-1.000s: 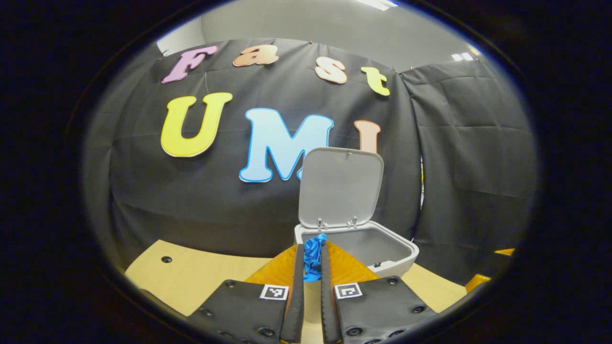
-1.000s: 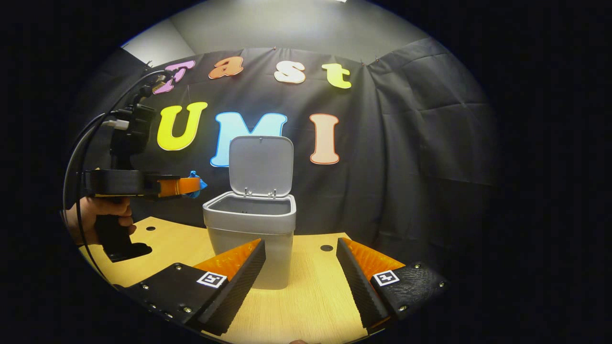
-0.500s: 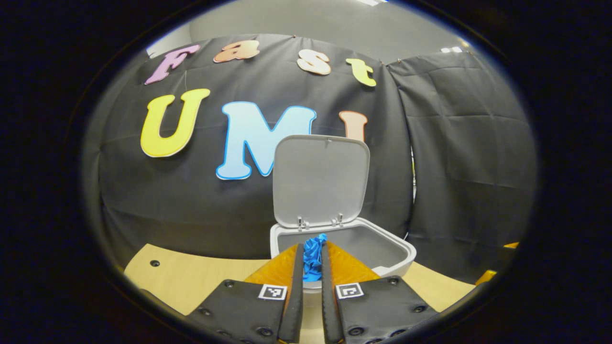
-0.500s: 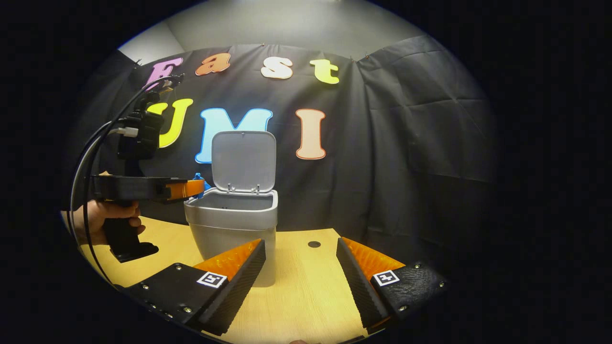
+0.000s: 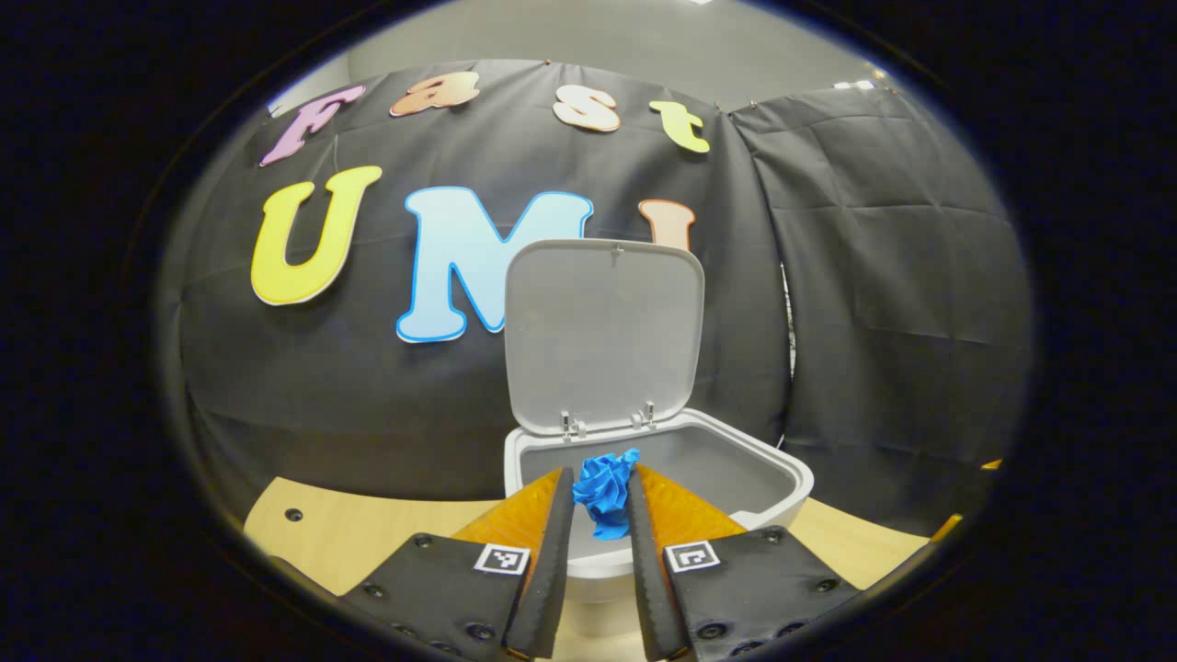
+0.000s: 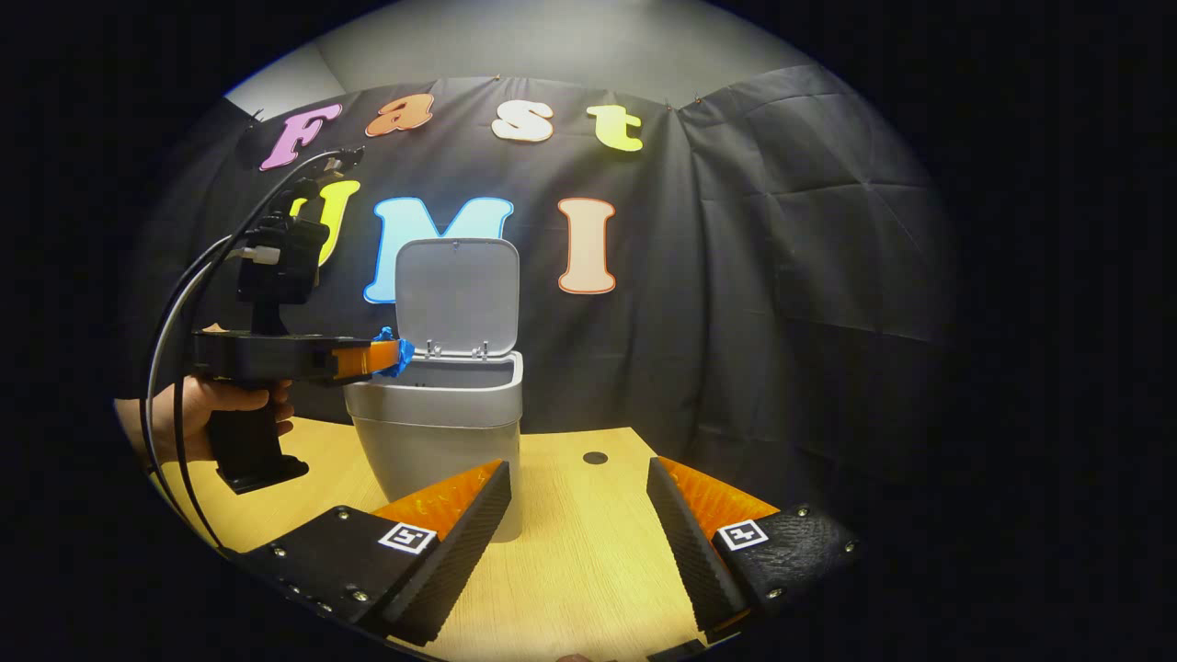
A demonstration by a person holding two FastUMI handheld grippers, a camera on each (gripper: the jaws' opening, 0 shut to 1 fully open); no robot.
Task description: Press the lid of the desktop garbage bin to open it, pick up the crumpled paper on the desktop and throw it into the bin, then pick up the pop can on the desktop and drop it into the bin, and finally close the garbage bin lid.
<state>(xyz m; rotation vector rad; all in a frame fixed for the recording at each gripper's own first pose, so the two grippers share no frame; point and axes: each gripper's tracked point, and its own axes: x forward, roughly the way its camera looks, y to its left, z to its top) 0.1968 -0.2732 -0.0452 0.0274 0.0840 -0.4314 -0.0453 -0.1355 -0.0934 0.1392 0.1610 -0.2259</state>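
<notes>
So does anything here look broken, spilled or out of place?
Nothing stands out. The garbage bin stands upright on the table with its lid raised, and the left gripper holds the blue crumpled paper over the bin's opening. The right gripper is open.

grey bin (image 5: 644, 515) stands with lid (image 5: 602, 336) upright, crumpled blue paper (image 5: 604, 487) above its rim.

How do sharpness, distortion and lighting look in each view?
Left gripper view: crumpled paper and bin sharp; strong fisheye bending of the backdrop. Right gripper view: table brightly lit, right side of the scene dim, left gripper crisp.
</notes>
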